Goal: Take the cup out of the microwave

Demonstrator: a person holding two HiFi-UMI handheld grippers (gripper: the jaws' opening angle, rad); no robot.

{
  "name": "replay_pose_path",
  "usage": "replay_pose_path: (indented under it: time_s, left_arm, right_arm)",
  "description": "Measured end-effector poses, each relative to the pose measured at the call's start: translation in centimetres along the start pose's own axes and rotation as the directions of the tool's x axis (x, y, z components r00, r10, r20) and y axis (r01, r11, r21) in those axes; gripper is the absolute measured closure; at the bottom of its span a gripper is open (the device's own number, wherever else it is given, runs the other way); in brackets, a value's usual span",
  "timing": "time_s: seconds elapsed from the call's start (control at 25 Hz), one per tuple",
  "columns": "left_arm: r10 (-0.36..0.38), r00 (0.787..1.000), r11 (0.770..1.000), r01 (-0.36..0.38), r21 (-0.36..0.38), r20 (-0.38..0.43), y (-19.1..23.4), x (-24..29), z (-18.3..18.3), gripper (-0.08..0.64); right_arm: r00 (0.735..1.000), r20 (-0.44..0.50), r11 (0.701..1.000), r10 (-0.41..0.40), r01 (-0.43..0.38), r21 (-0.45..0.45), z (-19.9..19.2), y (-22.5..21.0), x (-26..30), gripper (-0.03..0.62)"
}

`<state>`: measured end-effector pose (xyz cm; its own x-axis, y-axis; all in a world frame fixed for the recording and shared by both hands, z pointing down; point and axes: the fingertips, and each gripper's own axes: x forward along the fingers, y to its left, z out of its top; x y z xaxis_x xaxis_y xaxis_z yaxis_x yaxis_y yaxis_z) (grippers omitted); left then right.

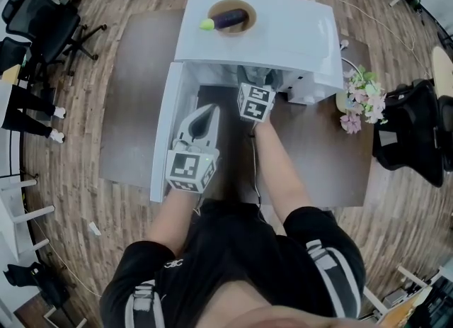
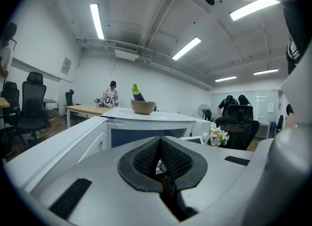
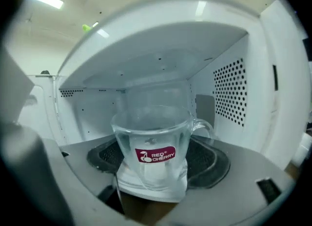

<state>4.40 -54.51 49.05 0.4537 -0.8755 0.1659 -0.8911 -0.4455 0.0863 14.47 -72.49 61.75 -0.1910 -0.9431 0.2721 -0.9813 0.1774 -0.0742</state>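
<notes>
- Your right tool (image 3: pixel 155 147) was reaching into the microwave (image 1: pixel 283 32), jaws spread wide, one on each side of the cup (image 3: pixel 153 137).
- Its pads (image 3: pixel 212 159) sat just beside the glass. I saw no squeeze on it, so call it released, not gripping.
- The cup was a clear glass mug, upright, inside the cavity and near its front.
- It had a red label (image 3: pixel 156 154) facing the tool. The handle (image 3: pixel 205 126) pointed to the right in the right gripper view.
- The head view only showed that tool's marker cube at the cavity mouth. The cup itself was hidden there.
- Your left tool (image 1: pixel 210 112) was clenched, pads meeting at the tip, nothing between them.
- It was outside the microwave, just beside the open door (image 1: pixel 163 135), pointing toward the cavity.
- The door was swung out to the left in the head view.
- A bowl (image 1: pixel 214 6) was on top of the microwave, with an eggplant (image 1: pixel 232 18) lying in it.
- The microwave stood on a brown surface (image 1: pixel 318 160). Flowers (image 1: pixel 362 101) stood at its right corner.
</notes>
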Motion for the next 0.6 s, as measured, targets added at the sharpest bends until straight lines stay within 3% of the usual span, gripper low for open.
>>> replay_pose_path:
  time_s: [0.36, 0.6]
  left_arm:
    - [-0.017, 0.999, 1.0, 0.017, -0.004, 0.046, -1.9, -2.7, 2.3, 0.561]
    - [-0.026, 0.997, 1.0, 0.026, 0.005, 0.076, -3.1, -4.9, 4.0, 0.561]
  right_arm:
    - [0.998, 0.036, 0.998, 0.055, -0.055, 0.005, 1.9, 1.4, -9.8, 0.213]
    - [0.992, 0.093, 0.997, 0.08, -0.079, -0.02, 5.6, 1.8, -17.1, 0.213]
